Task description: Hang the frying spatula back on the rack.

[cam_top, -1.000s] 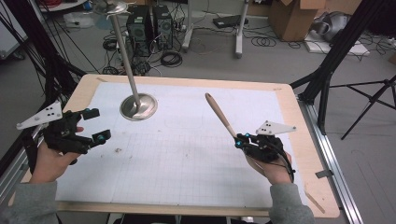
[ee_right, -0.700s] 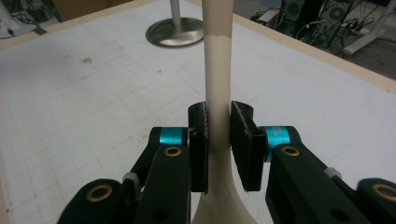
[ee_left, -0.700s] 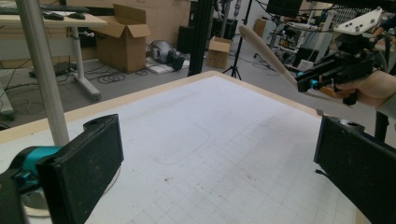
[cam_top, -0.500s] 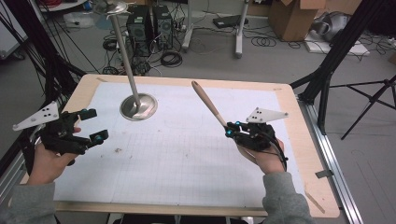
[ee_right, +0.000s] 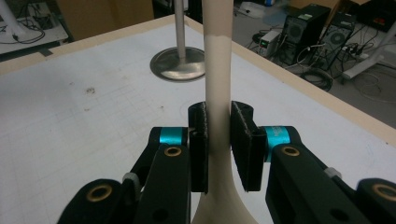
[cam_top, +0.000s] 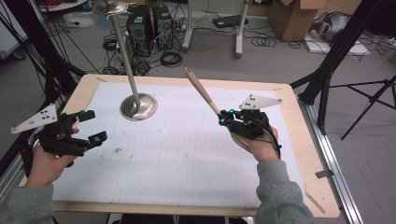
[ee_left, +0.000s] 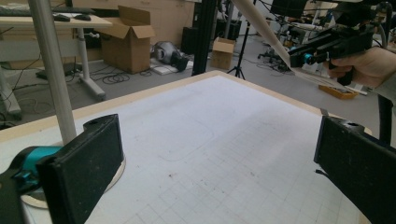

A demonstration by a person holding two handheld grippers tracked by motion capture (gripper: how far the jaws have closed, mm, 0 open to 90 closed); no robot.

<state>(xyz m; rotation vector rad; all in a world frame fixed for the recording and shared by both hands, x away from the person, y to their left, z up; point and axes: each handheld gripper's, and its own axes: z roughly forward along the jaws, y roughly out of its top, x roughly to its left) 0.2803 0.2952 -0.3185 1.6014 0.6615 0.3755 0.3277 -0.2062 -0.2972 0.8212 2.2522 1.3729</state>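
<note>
Two grippers, one in each hand, over one wooden table (cam_top: 309, 186) with one white gridded mat (cam_top: 187, 158) on it.

Right gripper (cam_top: 223, 117): closed on one pale wooden spoon (cam_top: 201, 91). In the right gripper view, both black pads pressed on the thin neck of the spoon (ee_right: 218, 70), one from each side, with the wider part spreading below the jaws, near the camera. Probably the bowl end, but cut off by the lower edge, so hard to say. Held in the air above the right half of the mat, touching nothing else, with the long handle tilted up and away toward the far left.

Left gripper (cam_top: 92, 127): open, jaws standing wide apart, nothing between them. Raised at the left edge of the table, well apart from the spoon. In the left gripper view, just bare mat between the two black jaws.

One metal stand (cam_top: 138, 106) on the far left part of the mat: one round flat base, one thin pole rising from it, one small plate on top. Well apart from both grippers.
</note>
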